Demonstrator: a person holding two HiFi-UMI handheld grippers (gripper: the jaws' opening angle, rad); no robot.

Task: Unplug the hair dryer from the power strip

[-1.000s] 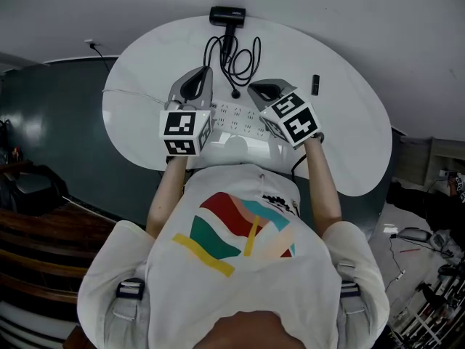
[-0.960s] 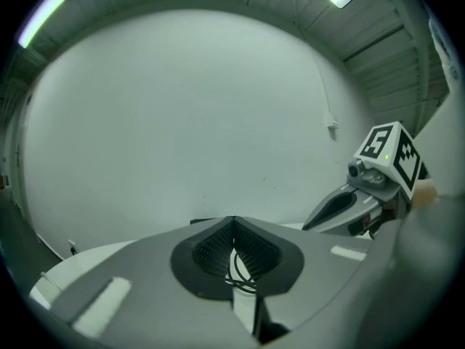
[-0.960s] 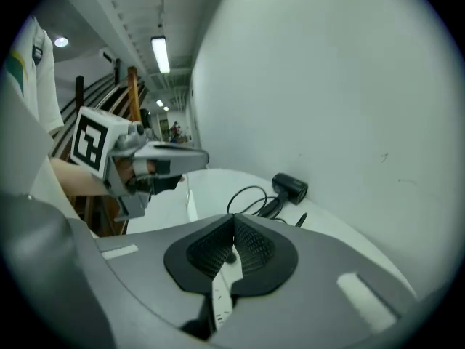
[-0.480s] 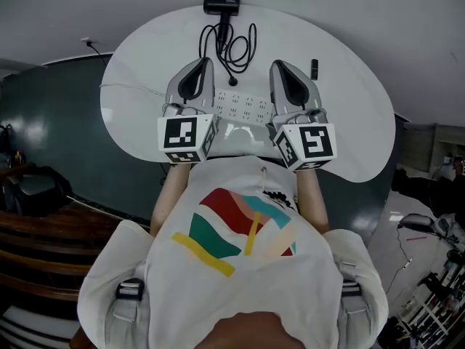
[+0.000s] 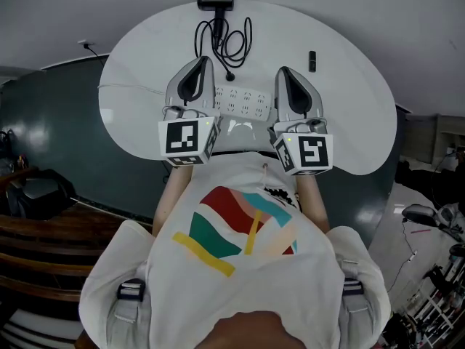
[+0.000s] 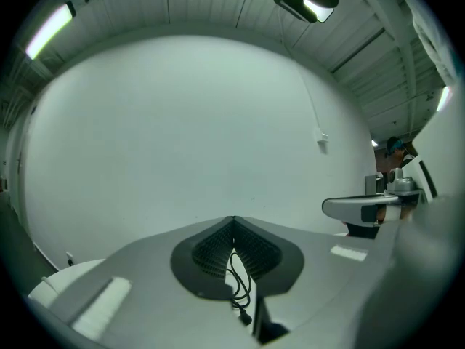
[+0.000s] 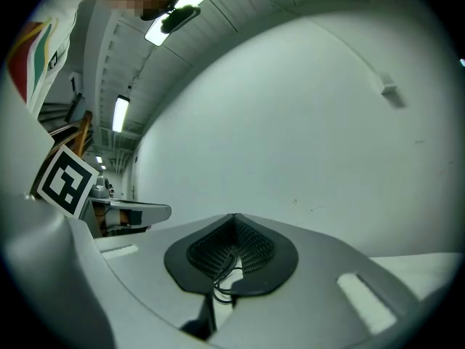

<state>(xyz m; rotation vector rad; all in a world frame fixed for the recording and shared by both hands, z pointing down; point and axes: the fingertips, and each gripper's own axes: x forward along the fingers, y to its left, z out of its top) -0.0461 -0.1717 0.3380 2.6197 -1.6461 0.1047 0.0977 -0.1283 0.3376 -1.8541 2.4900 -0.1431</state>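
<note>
The hair dryer (image 5: 216, 0) lies at the far edge of the white table (image 5: 349, 122) with its black cord (image 5: 227, 43) looped loosely in front of it. The plug (image 5: 231, 75) at the cord's end rests on the tabletop just beyond the power strip (image 5: 243, 102), apart from the sockets as far as the head view shows, so the unplugging looks done. Both tools are held level over the near side of the table, the left gripper (image 5: 200, 64) flanking the strip on one side and the right gripper (image 5: 284, 73) on the other, side by side and pointing at the far wall. Each has its fingers pressed together with nothing pinched between them. In the left gripper view the ribbed pads (image 6: 211, 251) meet at the tip, and only the cord and plug on the table show through the slit below. The right gripper view gives the same picture, closed pads with a bit of cord beyond. Empty, closed and held clear of the strip, they read as a resting pose, since nothing seems left to grasp, and the slack cord puts no pull on the dryer. A small dark object (image 5: 312, 60) lies well to the right of the cord, near neither tool
</note>
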